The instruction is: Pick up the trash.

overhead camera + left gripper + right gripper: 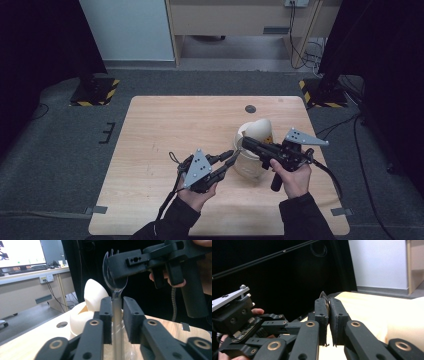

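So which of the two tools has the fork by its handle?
The left tool: its jaws clamp the clear plastic fork on the handle, prongs up. The right tool grips the same fork at its head, near the prongs.

A monitor (pixel 21 252) and keyboard (pixel 27 268) sit on a desk (pixel 30 275) beyond the table (pixel 165 125).

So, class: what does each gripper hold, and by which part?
The left gripper clamps the clear plastic fork by its handle; the right gripper pinches the fork's head.
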`<move>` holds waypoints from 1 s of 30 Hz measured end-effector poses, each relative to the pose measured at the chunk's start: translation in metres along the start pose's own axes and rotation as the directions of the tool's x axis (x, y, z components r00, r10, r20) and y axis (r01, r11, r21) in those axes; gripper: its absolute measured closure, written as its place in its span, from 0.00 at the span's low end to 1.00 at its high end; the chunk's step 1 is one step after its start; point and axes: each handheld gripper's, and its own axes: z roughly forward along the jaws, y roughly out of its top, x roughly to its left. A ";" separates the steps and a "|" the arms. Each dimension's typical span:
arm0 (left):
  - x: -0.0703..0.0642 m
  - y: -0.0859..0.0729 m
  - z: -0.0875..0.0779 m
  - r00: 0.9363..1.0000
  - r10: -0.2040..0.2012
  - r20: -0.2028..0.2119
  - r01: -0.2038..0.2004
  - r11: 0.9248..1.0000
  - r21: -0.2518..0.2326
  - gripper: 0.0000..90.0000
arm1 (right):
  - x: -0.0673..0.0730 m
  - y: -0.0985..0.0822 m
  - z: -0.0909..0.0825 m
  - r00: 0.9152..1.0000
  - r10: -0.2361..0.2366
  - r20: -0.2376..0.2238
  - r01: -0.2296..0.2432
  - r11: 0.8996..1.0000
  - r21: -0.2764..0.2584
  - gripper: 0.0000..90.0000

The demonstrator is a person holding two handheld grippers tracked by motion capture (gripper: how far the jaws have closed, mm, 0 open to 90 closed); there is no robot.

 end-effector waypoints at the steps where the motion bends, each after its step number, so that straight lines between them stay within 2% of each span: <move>1: 0.001 -0.001 -0.002 1.000 -0.004 -0.003 0.004 1.000 0.002 0.83 | 0.000 0.000 -0.001 1.000 -0.004 0.003 0.004 1.000 -0.002 0.95; 6: 0.010 -0.004 -0.016 1.000 -0.027 -0.011 0.028 0.999 0.021 0.75 | -0.002 0.003 -0.007 0.999 -0.033 0.025 0.033 0.999 -0.016 0.95; 10: 0.022 -0.011 -0.035 0.999 -0.027 -0.033 0.030 0.997 0.069 0.65 | -0.003 0.006 -0.014 0.998 -0.053 0.043 0.054 0.998 -0.032 0.95; 12: 0.030 -0.019 -0.047 0.998 -0.024 -0.054 0.030 0.994 0.107 0.59 | -0.003 0.009 -0.019 0.997 -0.056 0.049 0.059 0.997 -0.045 0.95; 15: 0.043 -0.035 -0.067 0.995 -0.054 -0.090 0.068 0.983 0.169 0.53 | -0.004 0.014 -0.027 0.996 -0.062 0.061 0.066 0.996 -0.066 0.95; 17: 0.053 -0.046 -0.079 0.990 -0.074 -0.120 0.098 0.971 0.217 0.47 | -0.005 0.017 -0.033 0.995 -0.069 0.072 0.074 0.994 -0.079 0.95; 19: 0.064 -0.058 -0.088 0.983 -0.098 -0.153 0.139 0.949 0.282 0.39 | -0.007 0.020 -0.040 0.994 -0.072 0.087 0.080 0.993 -0.092 0.95; 20: 0.069 -0.064 -0.092 0.979 -0.104 -0.174 0.153 0.941 0.302 0.37 | -0.008 0.021 -0.043 0.993 -0.072 0.095 0.081 0.992 -0.099 0.96; 24: 0.089 -0.087 -0.104 0.959 -0.138 -0.249 0.228 0.898 0.377 0.28 | -0.013 0.025 -0.055 0.984 -0.092 0.150 0.111 0.986 -0.121 0.96; 26: 0.098 -0.096 -0.107 0.951 -0.159 -0.265 0.258 0.882 0.394 0.27 | -0.016 0.027 -0.061 0.980 -0.094 0.177 0.118 0.984 -0.134 0.96; 28: 0.106 -0.103 -0.108 0.943 -0.177 -0.281 0.283 0.870 0.403 0.27 | -0.019 0.029 -0.066 0.972 -0.108 0.209 0.138 0.981 -0.137 0.95; 30: 0.112 -0.109 -0.109 0.939 -0.179 -0.294 0.295 0.859 0.419 0.26 | -0.022 0.030 -0.069 0.966 -0.114 0.233 0.151 0.977 -0.148 0.96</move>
